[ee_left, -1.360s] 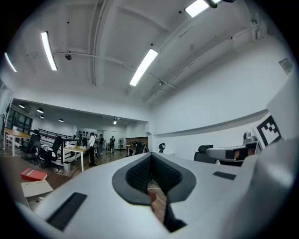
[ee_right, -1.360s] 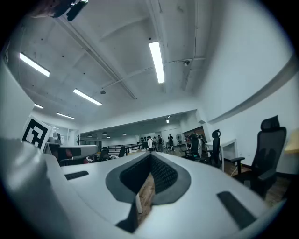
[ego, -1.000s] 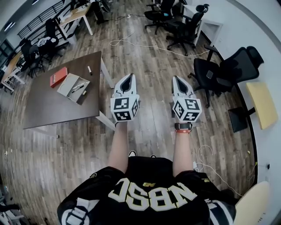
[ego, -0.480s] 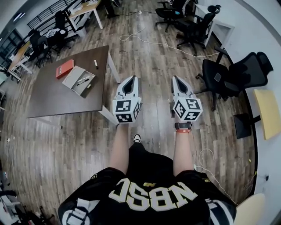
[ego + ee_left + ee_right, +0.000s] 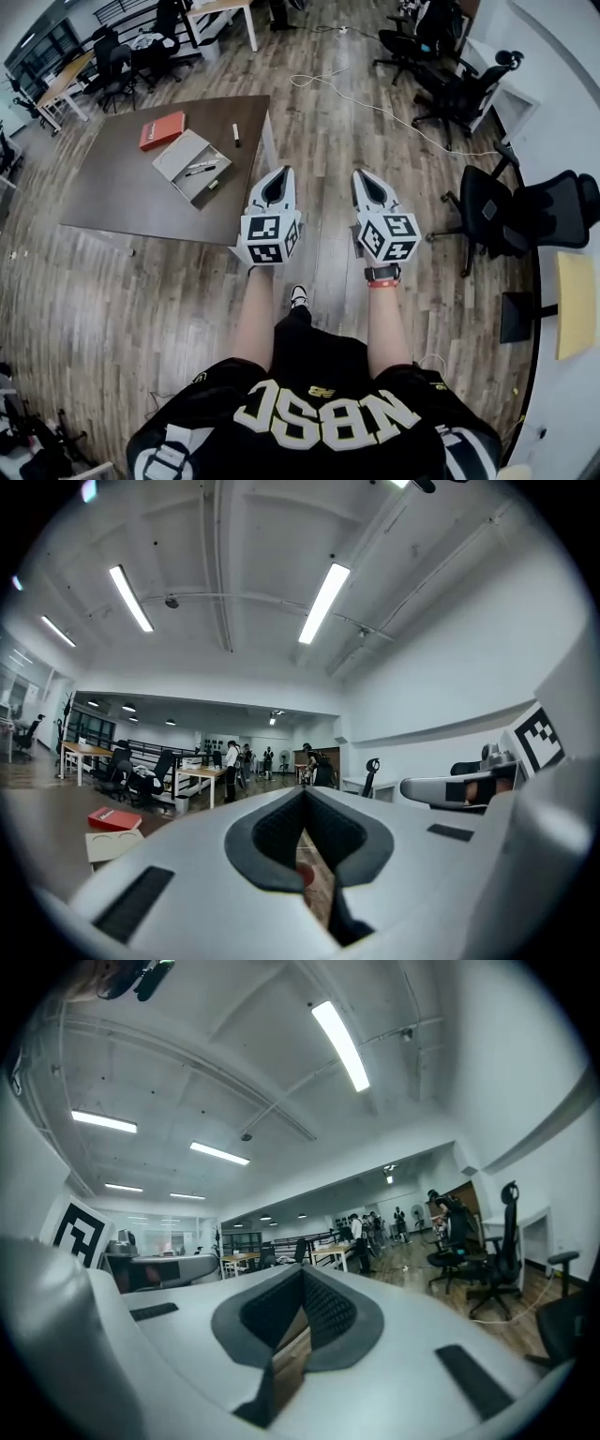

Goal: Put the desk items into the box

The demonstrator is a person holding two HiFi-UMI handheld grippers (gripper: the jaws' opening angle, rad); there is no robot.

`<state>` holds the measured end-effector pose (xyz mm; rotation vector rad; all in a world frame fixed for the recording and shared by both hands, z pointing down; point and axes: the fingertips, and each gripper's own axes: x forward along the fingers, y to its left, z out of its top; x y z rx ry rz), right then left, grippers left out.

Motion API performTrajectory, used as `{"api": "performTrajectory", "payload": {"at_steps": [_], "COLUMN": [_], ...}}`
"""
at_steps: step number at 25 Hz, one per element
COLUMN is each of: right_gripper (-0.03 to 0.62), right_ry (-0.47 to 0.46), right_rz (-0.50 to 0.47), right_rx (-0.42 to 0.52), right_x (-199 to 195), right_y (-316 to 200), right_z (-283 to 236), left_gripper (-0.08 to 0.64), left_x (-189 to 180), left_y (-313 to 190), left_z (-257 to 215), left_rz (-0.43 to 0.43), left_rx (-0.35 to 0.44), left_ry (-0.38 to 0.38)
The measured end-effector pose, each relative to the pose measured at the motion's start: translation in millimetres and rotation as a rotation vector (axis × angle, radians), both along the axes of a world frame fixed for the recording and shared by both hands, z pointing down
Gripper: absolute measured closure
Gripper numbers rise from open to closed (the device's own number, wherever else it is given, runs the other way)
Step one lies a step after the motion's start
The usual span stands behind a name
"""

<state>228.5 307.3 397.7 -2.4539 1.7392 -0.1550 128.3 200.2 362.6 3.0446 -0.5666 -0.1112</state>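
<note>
Head view: the box (image 5: 192, 165) on the far-left bench (image 5: 122, 199) seems to hold a pen (image 5: 202, 170), while the red notebook (image 5: 162, 130) and marker (image 5: 236, 136) lie outside it. The left gripper (image 5: 280, 173) and right gripper (image 5: 364, 176) are pressed together and empty.

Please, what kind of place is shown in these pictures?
Most likely an open-plan office or shared workroom. It has black wheeled office chairs, a dark brown rectangular table standing on wood-plank flooring, and long white strip lights on the ceiling.

A dark table (image 5: 112, 202) carries a red book (image 5: 162, 130) near its far edge. An open box (image 5: 178, 153) lies just beside the book, and a marker (image 5: 235, 135) lies by the right edge.
</note>
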Motion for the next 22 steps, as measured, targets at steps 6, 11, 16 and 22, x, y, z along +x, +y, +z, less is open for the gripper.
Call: {"api": "performTrajectory", "payload": {"at_steps": [6, 11, 16, 22], "right_gripper": [0.584, 0.584, 0.584, 0.584], "right_ry": [0.013, 0.009, 0.007, -0.005], "right_rz": [-0.089, -0.148, -0.21, -0.323], "right_rx": [-0.036, -0.066, -0.092, -0.152], "right_x": [2, 17, 15, -4], "right_y": [-93, -165, -237, -310], "right_z": [-6, -1, 10, 36], "left_gripper": [0.545, 0.545, 0.545, 0.545], "left_x": [5, 13, 1, -18], "left_y": [-82, -148, -213, -256], "left_z": [-4, 3, 13, 38], "left_rz": [-0.06, -0.112, -0.187, -0.246], "left_rx": [-0.022, -0.049, -0.08, -0.115], "left_ry": [0.013, 0.016, 0.023, 0.008]}}
